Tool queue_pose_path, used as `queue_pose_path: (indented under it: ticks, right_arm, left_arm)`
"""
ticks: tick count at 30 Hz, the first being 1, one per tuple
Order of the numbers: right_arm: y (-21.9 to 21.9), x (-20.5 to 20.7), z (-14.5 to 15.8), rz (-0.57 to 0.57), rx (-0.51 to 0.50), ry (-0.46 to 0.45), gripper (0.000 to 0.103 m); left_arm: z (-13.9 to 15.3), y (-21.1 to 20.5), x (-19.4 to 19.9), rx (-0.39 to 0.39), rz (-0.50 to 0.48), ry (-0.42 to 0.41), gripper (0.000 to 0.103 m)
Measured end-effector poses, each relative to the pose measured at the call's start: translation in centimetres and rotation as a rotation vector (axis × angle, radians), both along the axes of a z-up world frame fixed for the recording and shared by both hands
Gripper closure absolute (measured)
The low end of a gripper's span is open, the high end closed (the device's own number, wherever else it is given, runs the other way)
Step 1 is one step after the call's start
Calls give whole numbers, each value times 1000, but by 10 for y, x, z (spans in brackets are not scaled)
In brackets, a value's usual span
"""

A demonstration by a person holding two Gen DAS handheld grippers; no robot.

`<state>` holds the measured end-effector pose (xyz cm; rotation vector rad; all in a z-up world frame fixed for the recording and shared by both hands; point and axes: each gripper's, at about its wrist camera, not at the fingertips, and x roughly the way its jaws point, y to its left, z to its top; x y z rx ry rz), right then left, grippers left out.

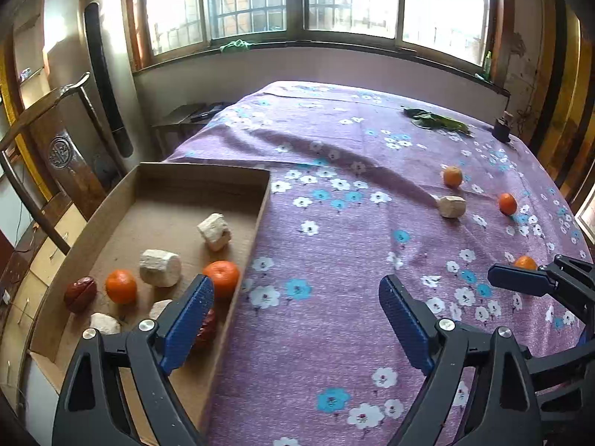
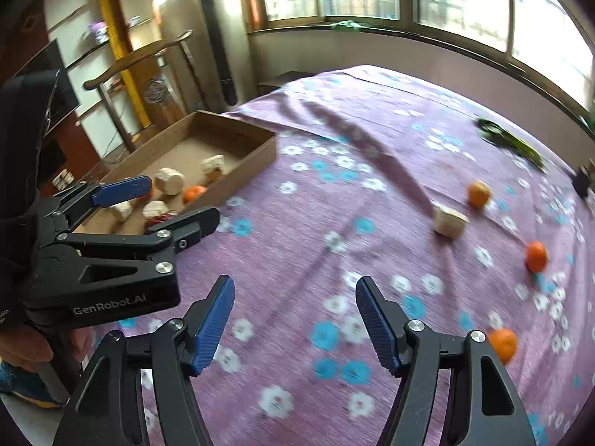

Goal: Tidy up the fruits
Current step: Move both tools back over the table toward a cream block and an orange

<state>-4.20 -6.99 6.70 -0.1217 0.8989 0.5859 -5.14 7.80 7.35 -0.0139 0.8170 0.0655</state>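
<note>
Left gripper (image 1: 295, 319): jaws spread wide, nothing between the blue pads, hanging over the purple floral tablecloth (image 1: 334, 193) just right of the cardboard tray (image 1: 256, 219). Its left finger overlaps the tray's right wall in the left wrist view.

Right gripper (image 2: 293, 321): also spread wide and empty, over bare cloth. From the right wrist view the left gripper shows at the left edge, side-on, its fingers pointing toward the tray.

Nearest loose fruit: a mandarin (image 2: 502, 343) just beside the right gripper's right finger.

Tray: long axis runs away from the cameras toward the window, near end at the table's edge. Inside, near end: a red jujube (image 1: 205, 329) half hidden behind the left finger, two pale chunks (image 1: 105, 323), a second jujube (image 1: 80, 294) against the left wall. Next, two mandarins (image 1: 121, 286), one of them touching the right wall. Between them a pale cylindrical chunk (image 1: 160, 267) lies on its side. Farther in, another pale block (image 1: 215, 231), tilted.

Mid-table, right half: a mandarin (image 1: 507, 203), well apart from the tray; a pale faceted chunk (image 1: 452, 206), long axis roughly left-right; just behind it another mandarin (image 1: 452, 176).

Far right: green leaves (image 1: 435, 119) and a small dark object (image 1: 501, 128), kind unclear.
</note>
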Motion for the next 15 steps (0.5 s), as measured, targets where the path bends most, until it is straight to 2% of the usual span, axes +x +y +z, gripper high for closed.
queue_pose_path:
  ticks: [11,15]
  right_arm:
    - [-91,7,-16,-206,2,48,30]
    - [-113,8,-18,-253,4,54,30]
  left_arm:
    - [-12,-61,35,-57,-139,73,13]
    - [-16,-77,56,-86,-157,105,13]
